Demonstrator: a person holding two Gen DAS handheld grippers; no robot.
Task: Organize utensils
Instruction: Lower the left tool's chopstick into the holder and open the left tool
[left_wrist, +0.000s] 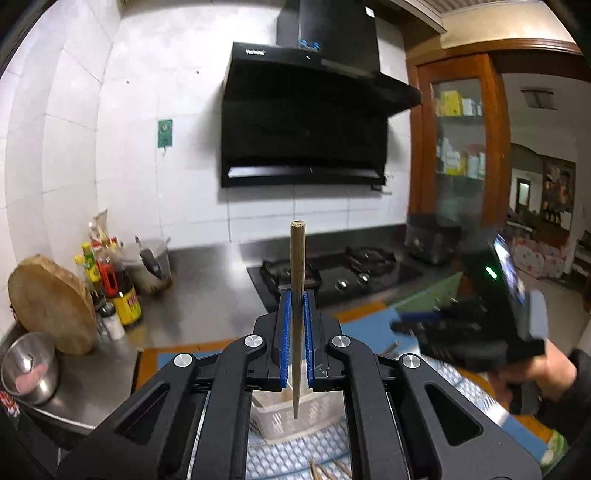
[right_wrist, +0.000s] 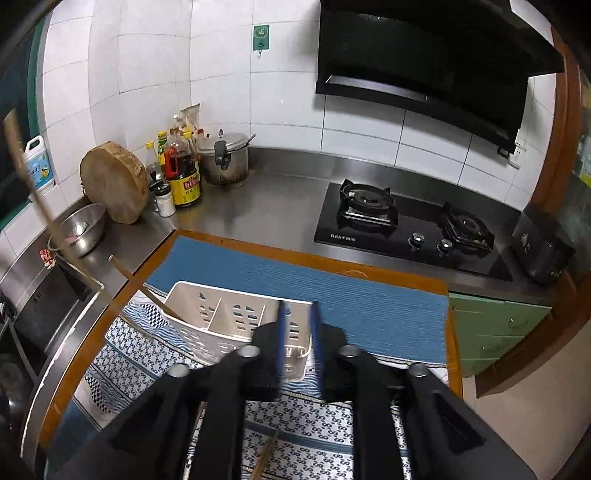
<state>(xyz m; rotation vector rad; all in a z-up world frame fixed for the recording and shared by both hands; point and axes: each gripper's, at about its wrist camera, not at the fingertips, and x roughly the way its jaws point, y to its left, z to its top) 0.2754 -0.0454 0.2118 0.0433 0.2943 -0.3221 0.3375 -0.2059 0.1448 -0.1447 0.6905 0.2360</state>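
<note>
While the left gripper clamps an upright chopstick above the white utensil basket, the right gripper hovers there, fingers parted, empty.

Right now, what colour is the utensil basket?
White basket, clearest in the right wrist view.

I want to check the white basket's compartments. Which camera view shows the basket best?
The right wrist view: the white basket shows its dividers and one chopstick inside. The left wrist view shows only part of it, behind the left gripper.
</note>
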